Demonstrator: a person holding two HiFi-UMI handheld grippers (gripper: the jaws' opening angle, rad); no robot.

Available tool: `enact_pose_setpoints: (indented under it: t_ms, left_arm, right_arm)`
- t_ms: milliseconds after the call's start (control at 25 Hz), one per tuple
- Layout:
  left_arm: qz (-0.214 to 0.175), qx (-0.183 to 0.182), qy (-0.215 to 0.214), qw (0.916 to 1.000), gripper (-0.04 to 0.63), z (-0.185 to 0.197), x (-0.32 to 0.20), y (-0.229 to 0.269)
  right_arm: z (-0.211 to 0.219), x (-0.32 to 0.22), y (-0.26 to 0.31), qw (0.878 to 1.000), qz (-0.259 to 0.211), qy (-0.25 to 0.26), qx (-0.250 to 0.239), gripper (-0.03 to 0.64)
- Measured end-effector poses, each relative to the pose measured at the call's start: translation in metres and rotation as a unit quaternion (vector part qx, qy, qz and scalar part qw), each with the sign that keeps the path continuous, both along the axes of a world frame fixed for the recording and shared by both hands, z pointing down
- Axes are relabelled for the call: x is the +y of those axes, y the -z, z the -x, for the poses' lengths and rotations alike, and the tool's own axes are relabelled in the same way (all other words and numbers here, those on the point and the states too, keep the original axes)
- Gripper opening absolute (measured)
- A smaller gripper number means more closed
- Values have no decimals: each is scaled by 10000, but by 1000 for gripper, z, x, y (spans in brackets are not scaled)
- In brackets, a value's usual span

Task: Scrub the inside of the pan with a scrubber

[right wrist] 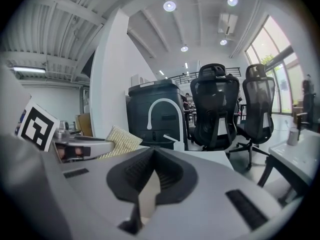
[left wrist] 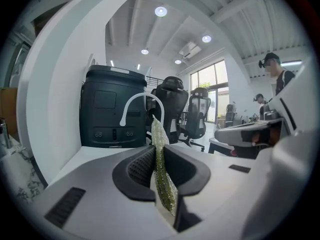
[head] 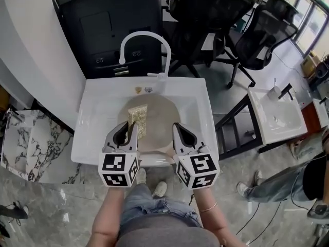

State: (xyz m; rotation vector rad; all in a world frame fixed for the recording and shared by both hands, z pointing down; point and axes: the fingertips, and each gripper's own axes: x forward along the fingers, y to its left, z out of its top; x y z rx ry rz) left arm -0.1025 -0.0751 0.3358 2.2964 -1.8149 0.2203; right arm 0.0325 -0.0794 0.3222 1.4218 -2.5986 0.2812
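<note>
A round beige-grey pan [head: 159,118] lies in the white sink [head: 93,112]. A yellow-green mesh scrubber [head: 138,119] stands on edge over the pan's left part, and my left gripper [head: 125,128] is shut on it. In the left gripper view the scrubber [left wrist: 160,156] sticks up out of the closed jaws. My right gripper [head: 178,129] sits at the pan's right rim, shut, with a beige sliver of the pan [right wrist: 148,193] between its jaws. From the right gripper view the scrubber [right wrist: 120,141] shows at the left, beside the left gripper [right wrist: 80,148].
A white curved faucet [head: 147,37] rises behind the sink, with a black cabinet [head: 113,24] behind it. Black office chairs [head: 267,30] stand at the back right. A second white basin [head: 275,116] sits to the right, and a marbled step [head: 31,138] to the left.
</note>
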Motion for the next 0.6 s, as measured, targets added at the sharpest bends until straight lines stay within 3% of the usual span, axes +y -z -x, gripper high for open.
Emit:
enact_pose_setpoints:
  t_ms: [600]
  left_arm:
    - [-111, 61, 35, 9999, 60, 10, 11, 5]
  right_arm:
    - [11, 11, 5, 9995, -219, 66, 239, 6]
